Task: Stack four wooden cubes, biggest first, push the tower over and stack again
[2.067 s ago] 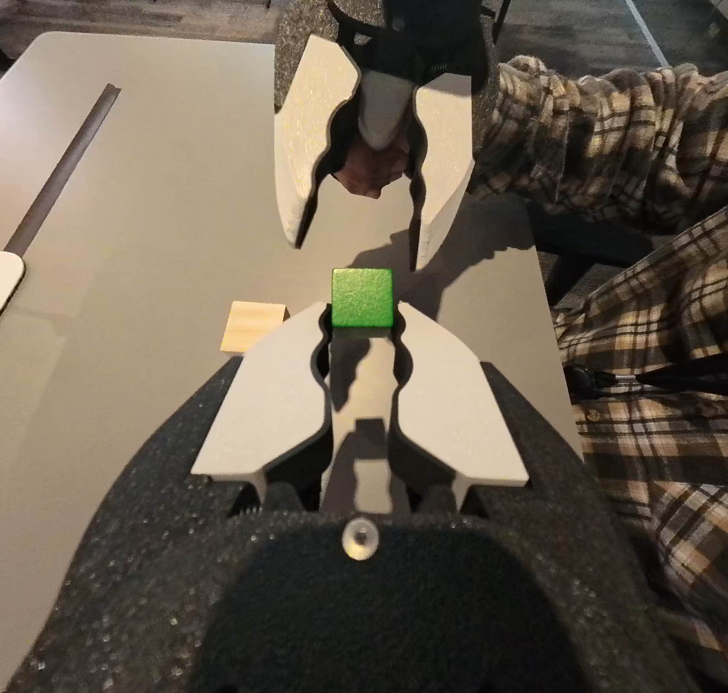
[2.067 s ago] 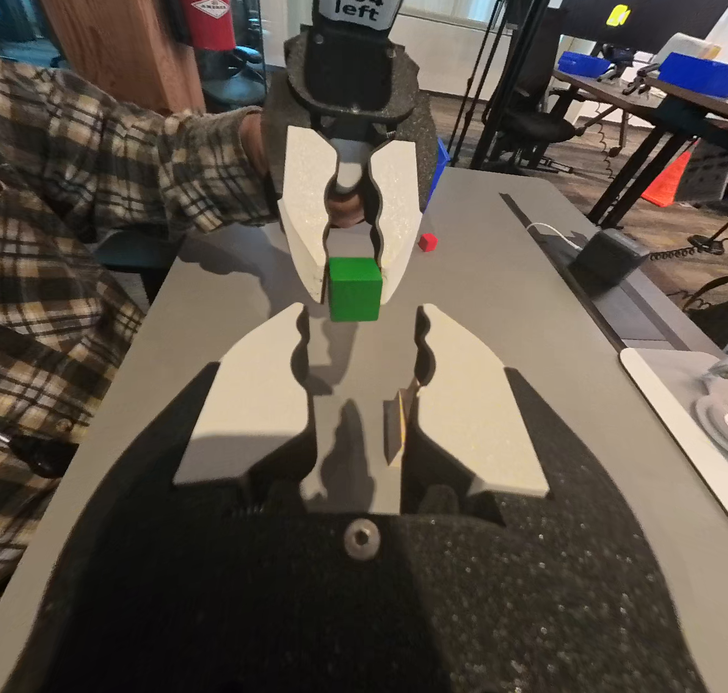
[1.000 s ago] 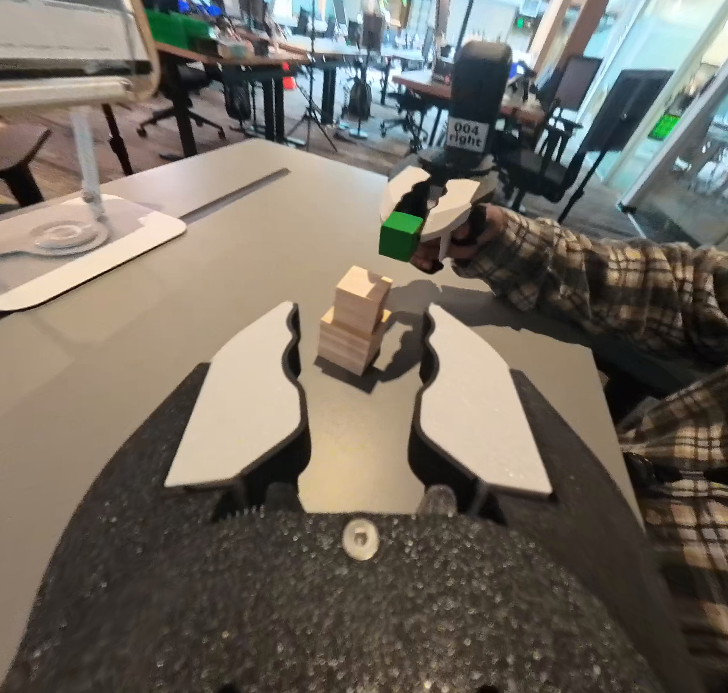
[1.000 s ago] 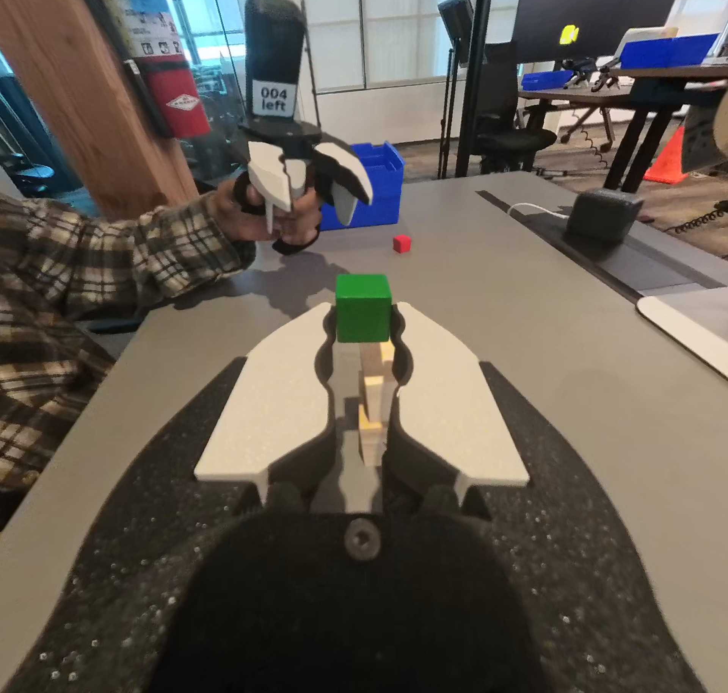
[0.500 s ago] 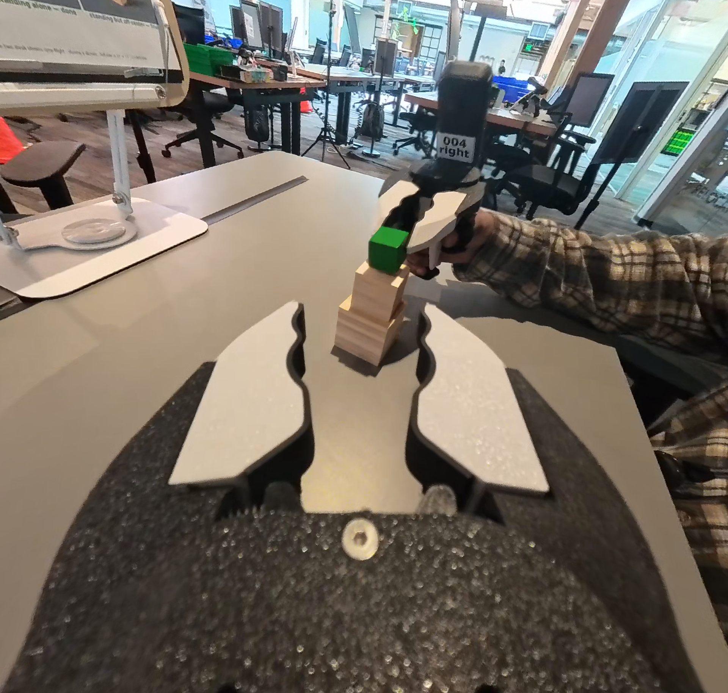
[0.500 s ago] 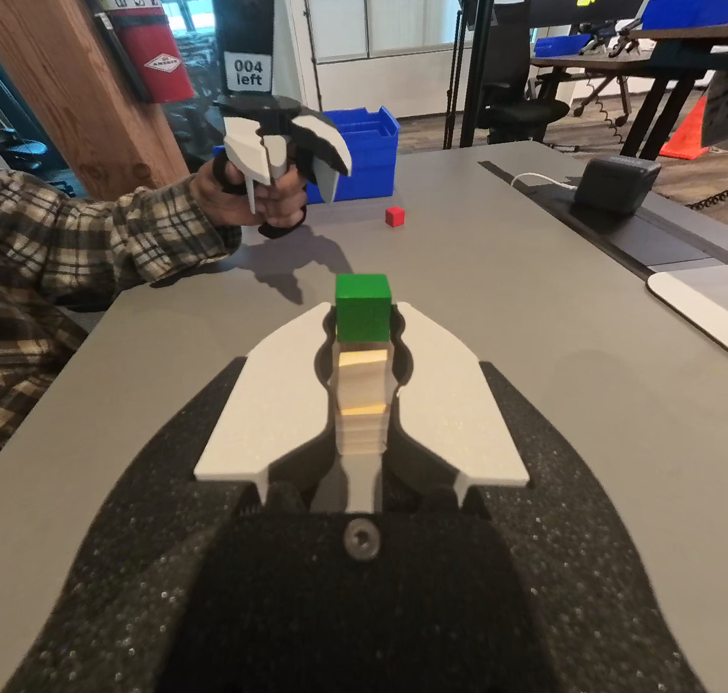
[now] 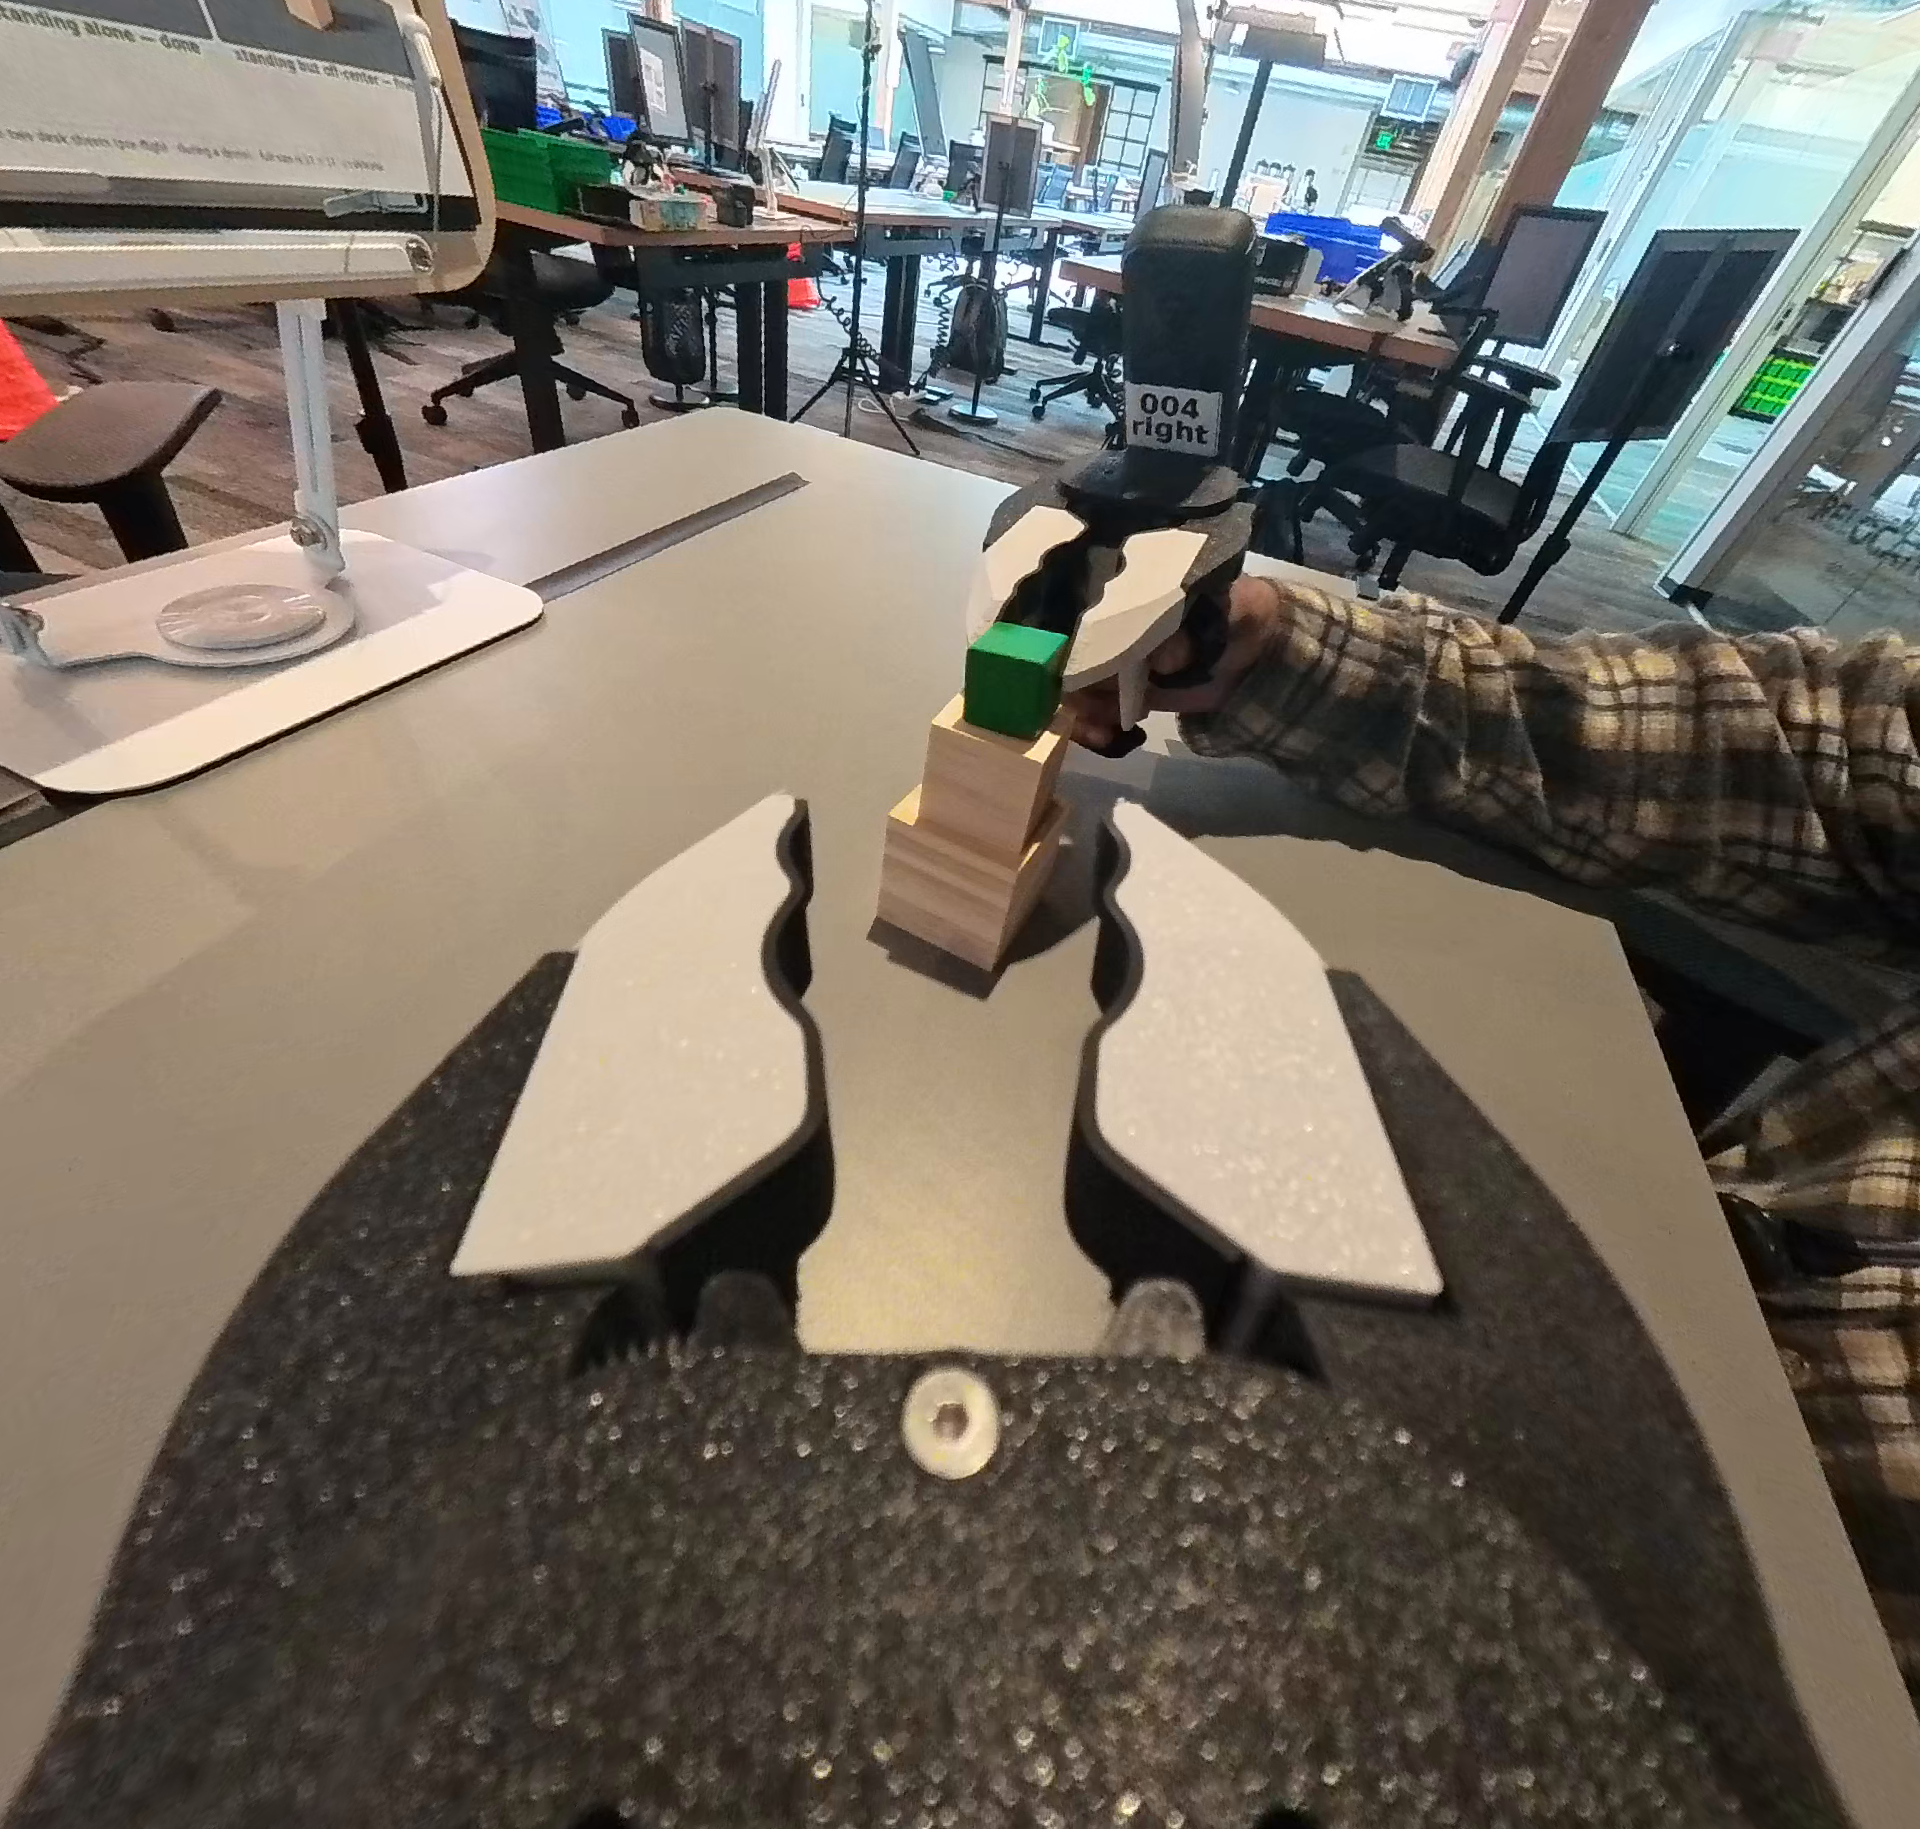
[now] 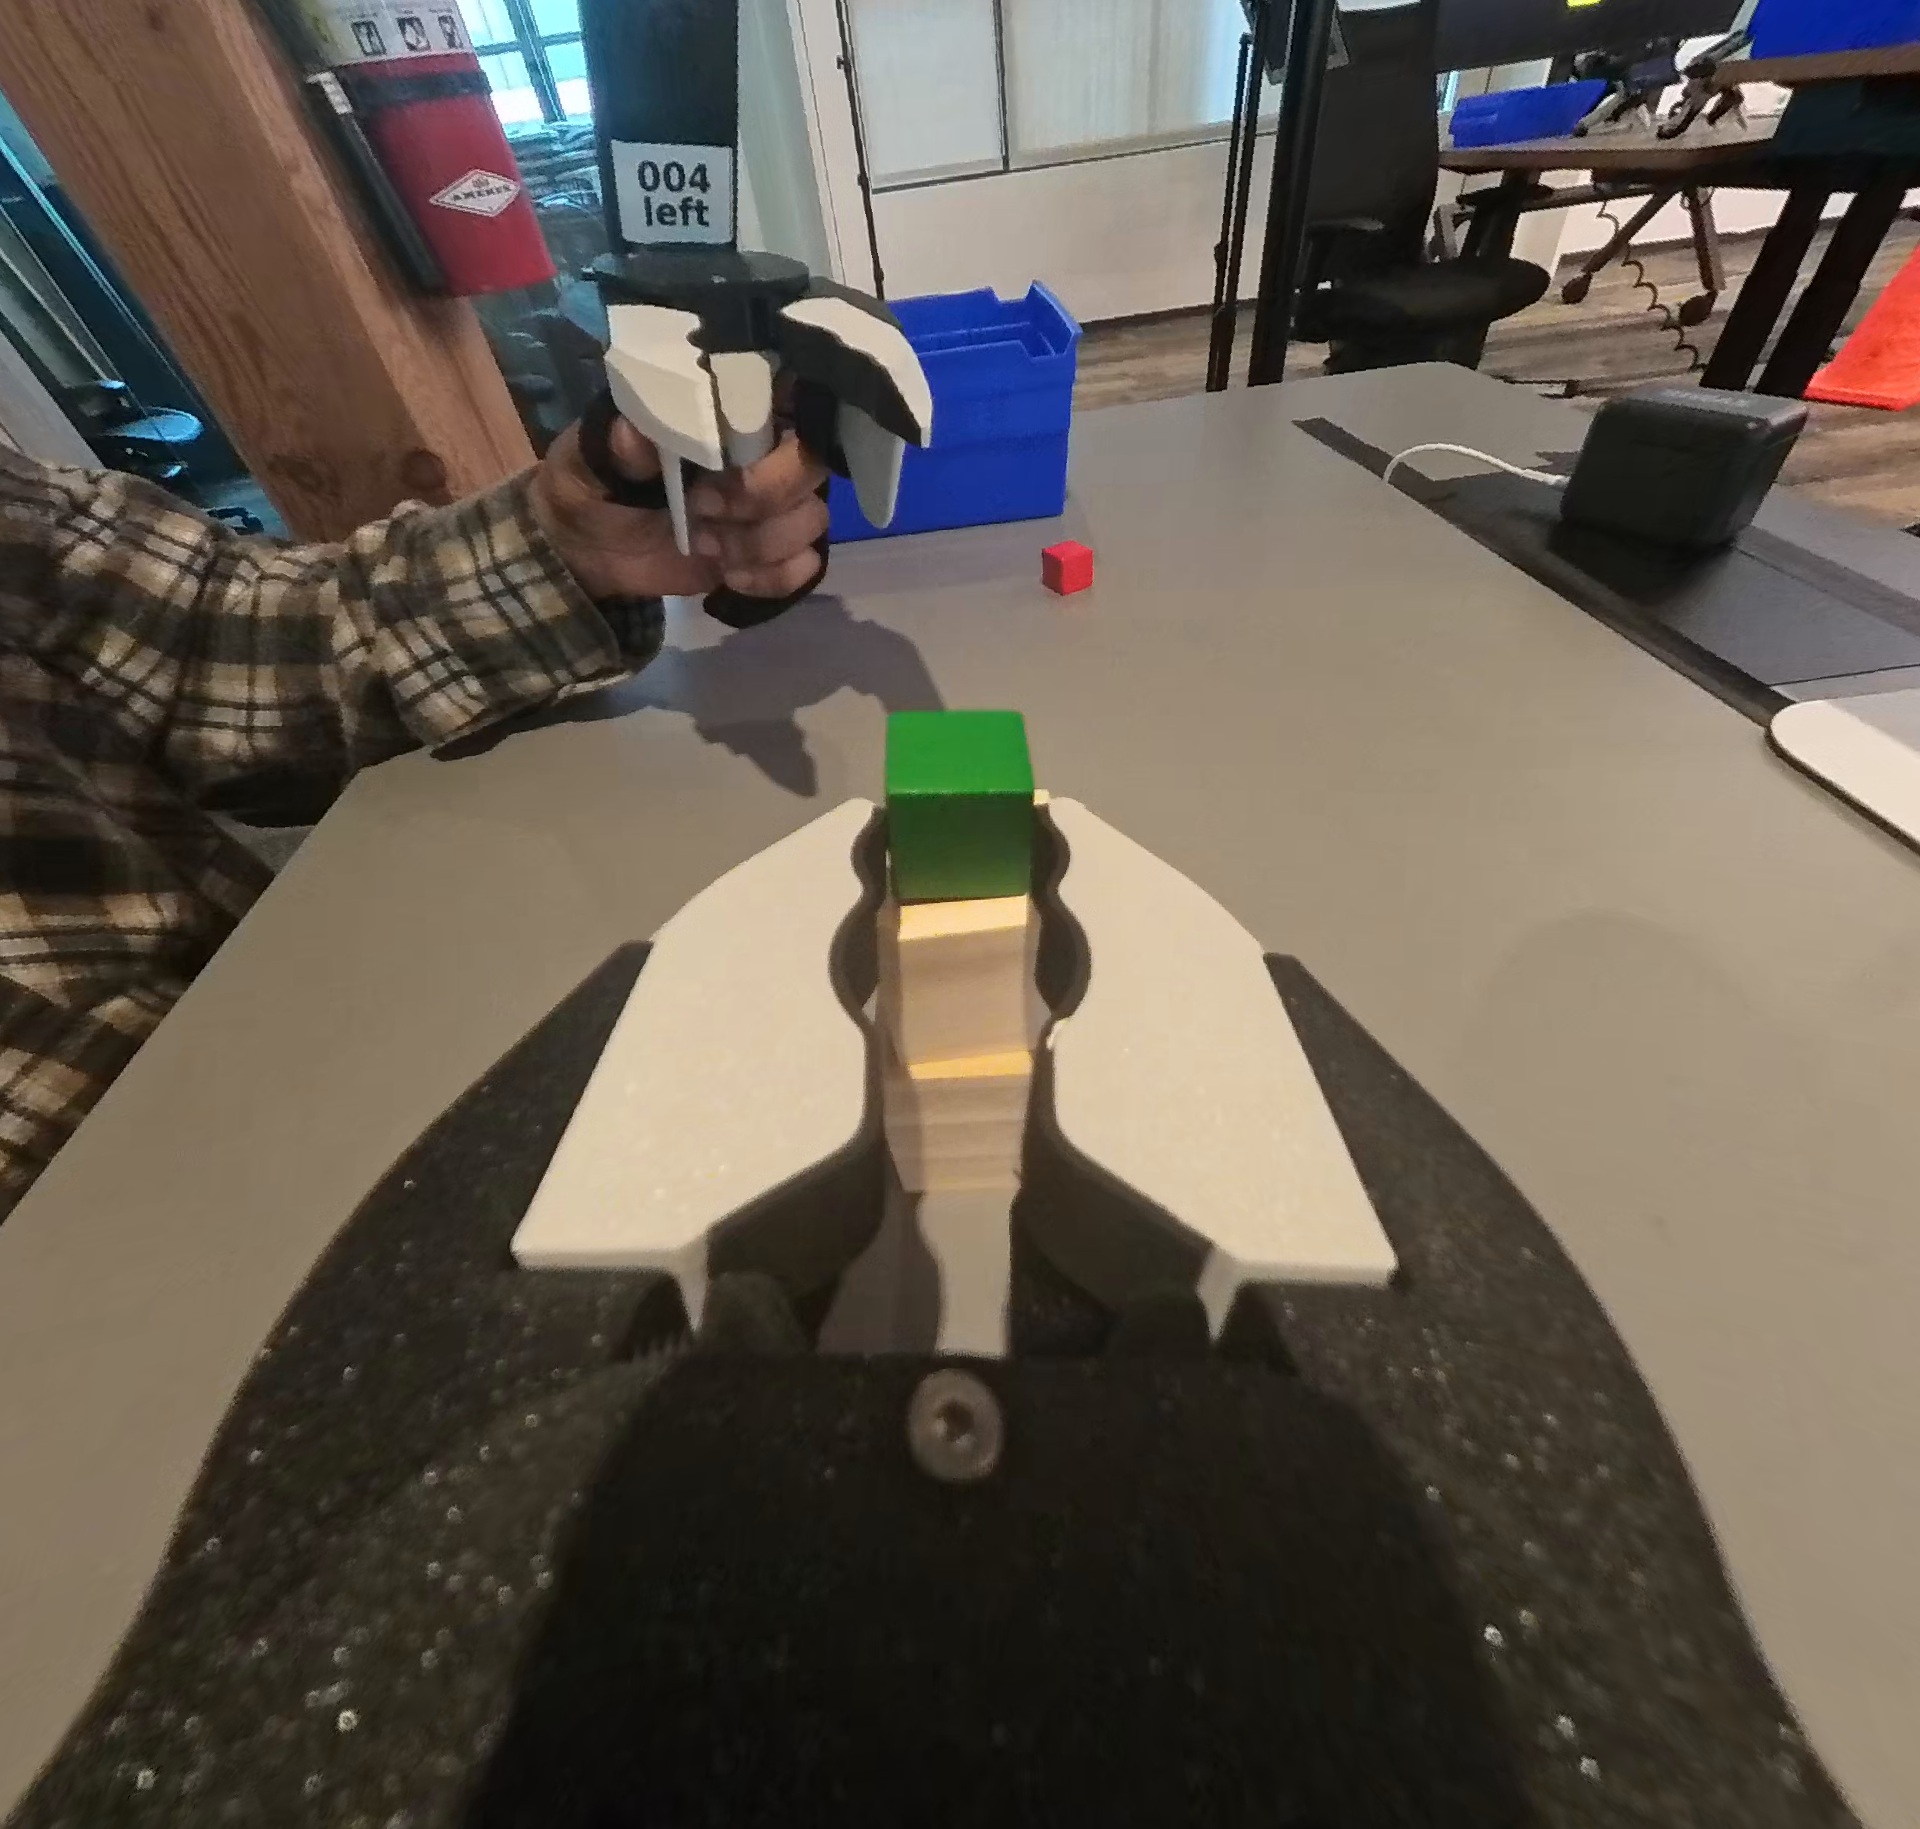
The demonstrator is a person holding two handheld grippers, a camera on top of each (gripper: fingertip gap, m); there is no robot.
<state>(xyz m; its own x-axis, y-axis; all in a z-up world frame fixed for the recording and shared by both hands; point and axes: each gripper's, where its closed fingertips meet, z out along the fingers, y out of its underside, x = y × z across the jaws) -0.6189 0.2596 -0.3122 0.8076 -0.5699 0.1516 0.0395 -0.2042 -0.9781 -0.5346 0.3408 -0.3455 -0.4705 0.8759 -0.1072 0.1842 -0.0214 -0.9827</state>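
A two-cube stack of plain wood stands on the grey table (image 7: 520,844): a large cube (image 7: 961,880) with a medium cube (image 7: 992,777) on top, turned slightly. My right gripper (image 8: 958,823) is shut on a green cube (image 8: 956,808) and holds it on top of the medium cube (image 8: 961,979); the large cube (image 8: 956,1125) shows below between the fingers. In the left wrist view the green cube (image 7: 1013,678) touches the medium cube's top, held by the right gripper (image 7: 1049,636). My left gripper (image 7: 951,844) is open and empty, just short of the stack. A small red cube (image 8: 1067,567) lies farther off.
A blue bin (image 8: 977,418) stands beyond the table's far edge, behind the left gripper (image 8: 779,512). A black box with a white cable (image 8: 1683,470) sits at the right. A white stand base (image 7: 260,636) holding a sign board is at the left. A plaid-sleeved arm (image 7: 1558,740) reaches in.
The green cube passed from my left gripper to my right. The right gripper carried it over the stack and lowered it onto the medium cube. The left gripper opened and drew back.
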